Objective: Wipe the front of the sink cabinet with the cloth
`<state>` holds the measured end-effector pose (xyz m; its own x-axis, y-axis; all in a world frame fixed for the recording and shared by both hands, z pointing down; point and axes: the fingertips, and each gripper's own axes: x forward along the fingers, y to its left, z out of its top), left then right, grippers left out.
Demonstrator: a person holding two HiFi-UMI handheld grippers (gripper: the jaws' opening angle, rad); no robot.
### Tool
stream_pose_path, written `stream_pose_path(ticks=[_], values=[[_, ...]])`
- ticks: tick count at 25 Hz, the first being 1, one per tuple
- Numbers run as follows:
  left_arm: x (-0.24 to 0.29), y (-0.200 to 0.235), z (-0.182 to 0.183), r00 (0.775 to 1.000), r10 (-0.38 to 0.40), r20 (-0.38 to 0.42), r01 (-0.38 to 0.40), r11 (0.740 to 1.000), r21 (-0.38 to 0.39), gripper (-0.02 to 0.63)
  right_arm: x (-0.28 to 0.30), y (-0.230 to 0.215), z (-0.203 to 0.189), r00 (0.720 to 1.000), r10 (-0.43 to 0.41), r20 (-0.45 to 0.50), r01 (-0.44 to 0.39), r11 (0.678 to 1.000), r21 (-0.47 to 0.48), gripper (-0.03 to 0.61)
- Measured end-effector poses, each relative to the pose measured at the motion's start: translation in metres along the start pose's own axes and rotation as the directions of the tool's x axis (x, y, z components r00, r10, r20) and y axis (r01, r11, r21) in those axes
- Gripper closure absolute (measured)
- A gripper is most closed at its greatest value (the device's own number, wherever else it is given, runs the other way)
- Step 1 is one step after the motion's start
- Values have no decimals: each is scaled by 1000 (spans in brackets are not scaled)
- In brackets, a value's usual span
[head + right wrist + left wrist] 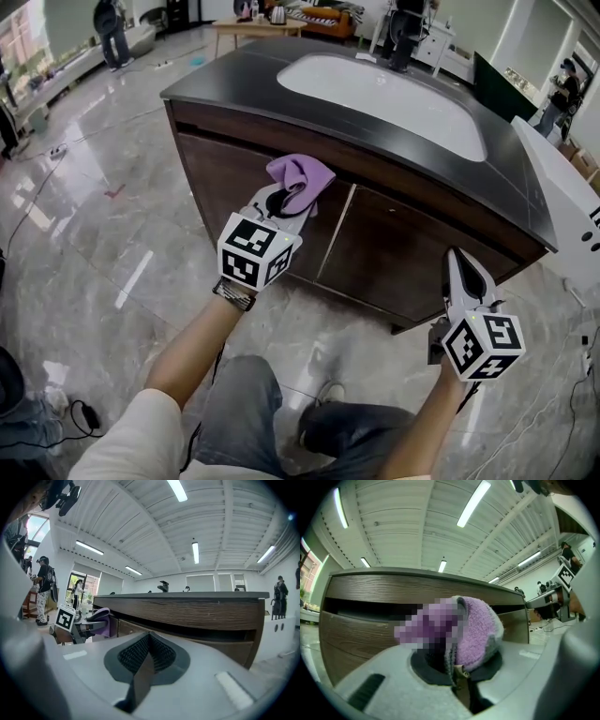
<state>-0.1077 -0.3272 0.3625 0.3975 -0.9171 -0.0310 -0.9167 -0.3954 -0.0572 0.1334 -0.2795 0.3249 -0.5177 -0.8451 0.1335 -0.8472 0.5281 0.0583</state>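
Observation:
A purple cloth [300, 178] is bunched in my left gripper [281, 202], whose jaws are shut on it, and it rests against the upper front of the dark wood sink cabinet [375, 246] near the seam between the two doors. In the left gripper view the cloth [476, 630] fills the jaws, with the cabinet front [370, 620] just behind. My right gripper [461, 272] hangs lower right, near the right door, jaws shut and empty. The right gripper view shows its closed pads [147, 656], the cabinet [187, 613] and the cloth [104, 620] far left.
A black countertop [234, 80] with a white basin [384, 94] tops the cabinet. Glossy tiled floor [112, 244] surrounds it. A white object [562, 197] stands at the right. People [112, 28] and furniture stand far back. My knees are below.

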Motion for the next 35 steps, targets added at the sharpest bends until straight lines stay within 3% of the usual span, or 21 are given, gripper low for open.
stream_pose_path(ticks=[7,16,35], values=[[24,-61,7,992,-123,9,123,992,-5,569,-28,-25,-9,997,-68,-47,67,998,-11,571],[46,-113,11,977,-213,17,214,977,-28,569,-74,-62,-15,983,-176,-50,177,984,28,571],[100,-248,13,896,-441,59,444,895,-43,571,-147,-116,-31,940,-338,-50,342,933,112,571]])
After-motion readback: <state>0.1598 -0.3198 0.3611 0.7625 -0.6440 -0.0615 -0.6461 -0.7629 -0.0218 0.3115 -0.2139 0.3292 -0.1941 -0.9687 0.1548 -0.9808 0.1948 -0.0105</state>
